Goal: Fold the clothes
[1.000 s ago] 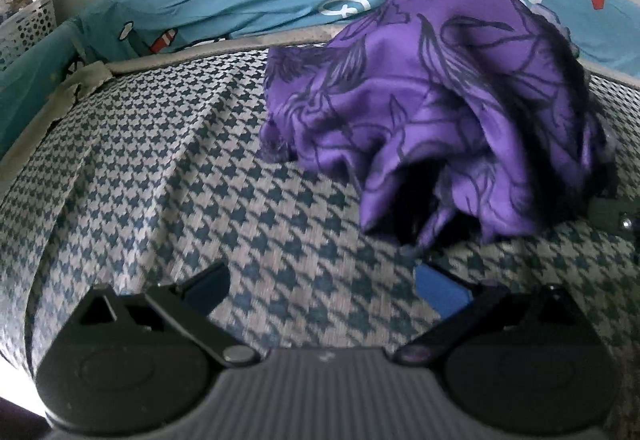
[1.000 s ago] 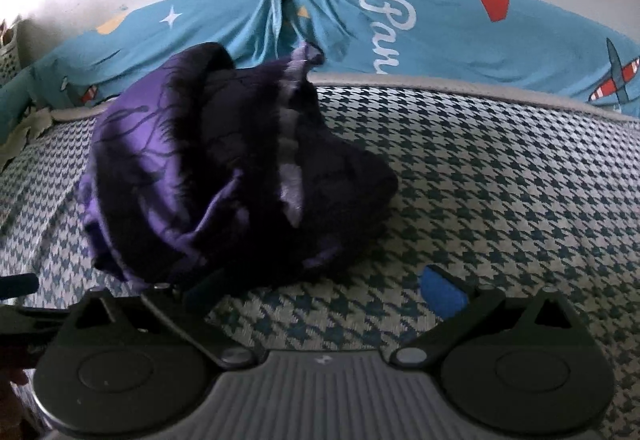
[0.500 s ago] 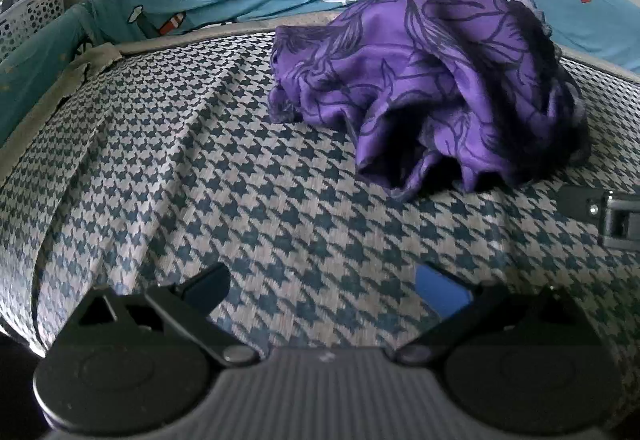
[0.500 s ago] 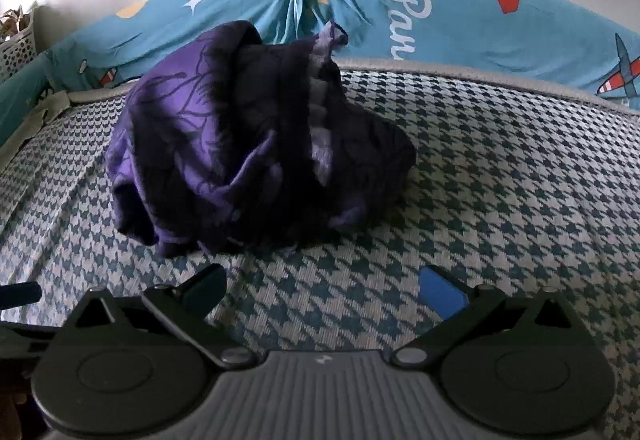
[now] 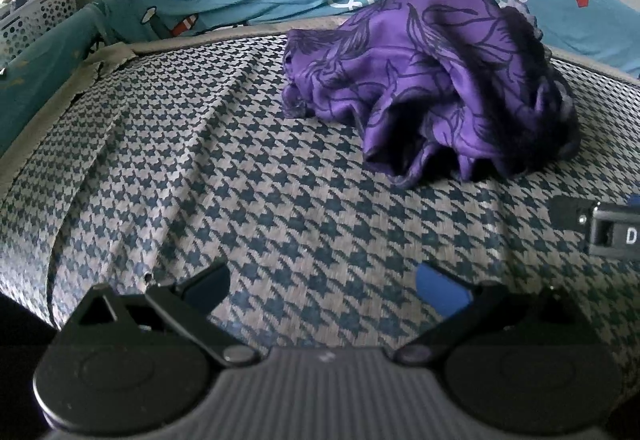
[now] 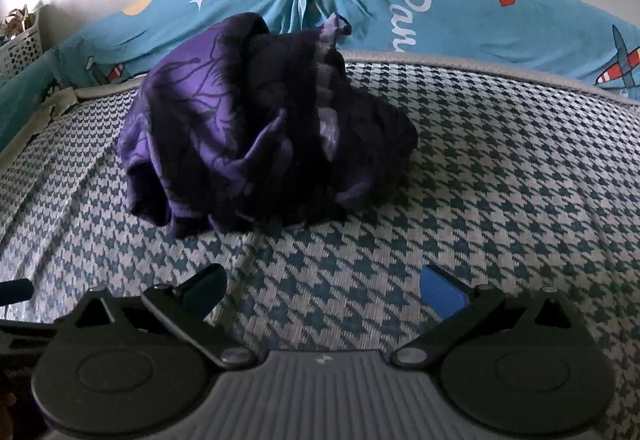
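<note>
Houndstooth fabric in blue and grey [image 5: 240, 167] is covering the whole working surface, wrinkling into long folds toward its left edge. Teal padding printed with stars, planes and white lettering [image 6: 460, 15] is running along the far side beneath a pale wall, and a white perforated basket [image 5: 36, 11] is standing in the far left corner. Lying bunched in a heap on the fabric is the purple garment with dark line print [image 5: 432, 79], sitting well ahead of both tools and touching neither. The left gripper [image 5: 320, 286] is hovering low over the surface with its 2 fingers spread wide and holding nothing, the garment lying ahead to its right. The right gripper [image 6: 324, 288] is likewise spread wide and empty, with the garment [image 6: 260, 127] ahead to its left.
</note>
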`<state>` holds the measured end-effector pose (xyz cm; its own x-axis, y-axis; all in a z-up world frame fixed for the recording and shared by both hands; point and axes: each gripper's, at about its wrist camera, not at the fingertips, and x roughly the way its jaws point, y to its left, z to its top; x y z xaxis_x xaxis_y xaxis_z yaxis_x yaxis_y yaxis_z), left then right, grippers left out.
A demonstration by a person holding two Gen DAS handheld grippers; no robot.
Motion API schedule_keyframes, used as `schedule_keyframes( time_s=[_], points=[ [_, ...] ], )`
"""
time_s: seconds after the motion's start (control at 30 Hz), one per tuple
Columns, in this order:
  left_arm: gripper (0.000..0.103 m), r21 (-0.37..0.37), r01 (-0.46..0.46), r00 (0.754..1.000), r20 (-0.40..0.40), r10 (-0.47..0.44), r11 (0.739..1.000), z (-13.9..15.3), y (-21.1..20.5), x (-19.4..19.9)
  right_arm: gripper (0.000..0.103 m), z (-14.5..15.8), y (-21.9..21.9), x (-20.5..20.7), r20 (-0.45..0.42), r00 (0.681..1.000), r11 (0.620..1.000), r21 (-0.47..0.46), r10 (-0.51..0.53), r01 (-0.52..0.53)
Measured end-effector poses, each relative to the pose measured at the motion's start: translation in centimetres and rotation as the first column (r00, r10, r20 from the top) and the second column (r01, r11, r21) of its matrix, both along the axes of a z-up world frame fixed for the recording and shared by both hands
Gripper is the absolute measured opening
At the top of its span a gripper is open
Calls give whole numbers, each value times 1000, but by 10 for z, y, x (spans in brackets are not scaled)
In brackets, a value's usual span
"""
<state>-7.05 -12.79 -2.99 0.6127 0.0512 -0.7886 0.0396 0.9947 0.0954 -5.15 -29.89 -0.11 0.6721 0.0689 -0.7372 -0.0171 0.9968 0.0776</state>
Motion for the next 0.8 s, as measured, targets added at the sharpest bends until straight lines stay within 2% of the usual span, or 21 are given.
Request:
schedule_keyframes(
  time_s=[0.37, 0.8],
  points=[
    [103, 8, -19, 1000, 20, 19, 1000, 7, 9, -12, 103, -3, 3, -8, -2, 1000, 1000, -3, 7, -7],
    [103, 13, 13, 998, 54, -14, 1000, 20, 1, -18, 103, -2, 2, -8, -13, 1000, 1000, -12, -4, 3]
  ],
)
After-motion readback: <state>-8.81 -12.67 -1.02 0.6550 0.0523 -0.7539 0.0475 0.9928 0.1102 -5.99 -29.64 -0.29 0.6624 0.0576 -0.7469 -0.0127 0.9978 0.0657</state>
